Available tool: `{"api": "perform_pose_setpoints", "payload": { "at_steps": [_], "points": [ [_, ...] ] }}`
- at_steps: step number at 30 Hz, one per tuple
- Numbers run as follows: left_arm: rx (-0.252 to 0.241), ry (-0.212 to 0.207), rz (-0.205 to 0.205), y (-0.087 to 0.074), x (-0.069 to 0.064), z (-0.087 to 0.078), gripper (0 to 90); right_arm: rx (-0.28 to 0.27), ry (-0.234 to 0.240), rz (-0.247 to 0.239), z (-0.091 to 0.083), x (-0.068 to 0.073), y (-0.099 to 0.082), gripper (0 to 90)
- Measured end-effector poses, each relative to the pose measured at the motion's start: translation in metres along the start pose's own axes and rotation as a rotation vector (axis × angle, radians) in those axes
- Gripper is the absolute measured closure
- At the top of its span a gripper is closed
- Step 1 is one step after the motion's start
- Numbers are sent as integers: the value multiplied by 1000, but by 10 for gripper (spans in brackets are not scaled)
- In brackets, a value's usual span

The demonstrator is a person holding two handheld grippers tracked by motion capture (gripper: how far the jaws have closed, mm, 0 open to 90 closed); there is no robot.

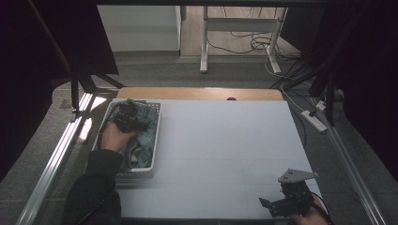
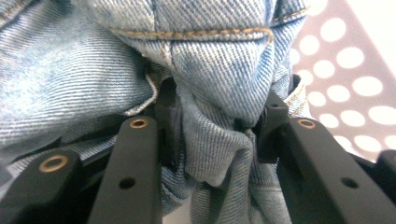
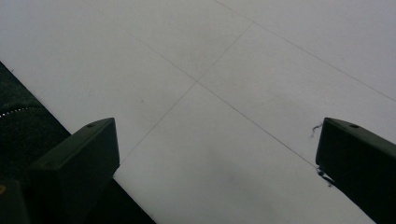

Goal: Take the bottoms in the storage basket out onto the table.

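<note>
Jeans: bunched in basket, table's 9 o'clock. Left gripper clamps a fold, straight above. Right gripper: wide, empty, 5 o'clock, far.

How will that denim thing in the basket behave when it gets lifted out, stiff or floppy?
Probably floppy: the denim garment bunches into soft folds where the left gripper pinches it. Most of it will likely hang and trail below the grip, since more cloth lies heaped in the perforated basket. It seems unlikely to slip, given the coarse weave and thick stitched seams.
</note>
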State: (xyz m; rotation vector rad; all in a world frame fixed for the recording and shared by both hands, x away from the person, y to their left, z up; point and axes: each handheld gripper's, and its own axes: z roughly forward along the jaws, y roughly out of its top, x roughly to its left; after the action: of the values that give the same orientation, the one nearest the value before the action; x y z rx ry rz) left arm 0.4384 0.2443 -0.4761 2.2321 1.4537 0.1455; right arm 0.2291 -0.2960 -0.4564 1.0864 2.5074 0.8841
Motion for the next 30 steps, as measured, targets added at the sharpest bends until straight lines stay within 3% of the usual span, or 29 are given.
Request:
{"api": "perform_pose_setpoints", "payload": {
  "at_steps": [1, 10, 16, 20, 21, 30],
  "points": [
    [-25, -19, -14, 0, 2, -9, 620, 0, 0, 0, 0, 0, 0, 1],
    [-131, -43, -33, 0, -1, -44, 623, -3, 0, -2, 0, 0, 0, 1],
    [-170, -30, 3, 3, -10, -66, 623, -3, 0, -2, 0, 0, 0, 1],
    [-228, -36, 16, 4, -16, -82, 623, -4, 0, -2, 0, 0, 0, 1],
    [-253, -43, 23, 4, -18, -91, 623, -3, 0, -2, 0, 0, 0, 1],
    [-324, -82, 37, 3, -25, -117, 622, -3, 0, -4, 0, 1, 0, 1]
  ]
}}
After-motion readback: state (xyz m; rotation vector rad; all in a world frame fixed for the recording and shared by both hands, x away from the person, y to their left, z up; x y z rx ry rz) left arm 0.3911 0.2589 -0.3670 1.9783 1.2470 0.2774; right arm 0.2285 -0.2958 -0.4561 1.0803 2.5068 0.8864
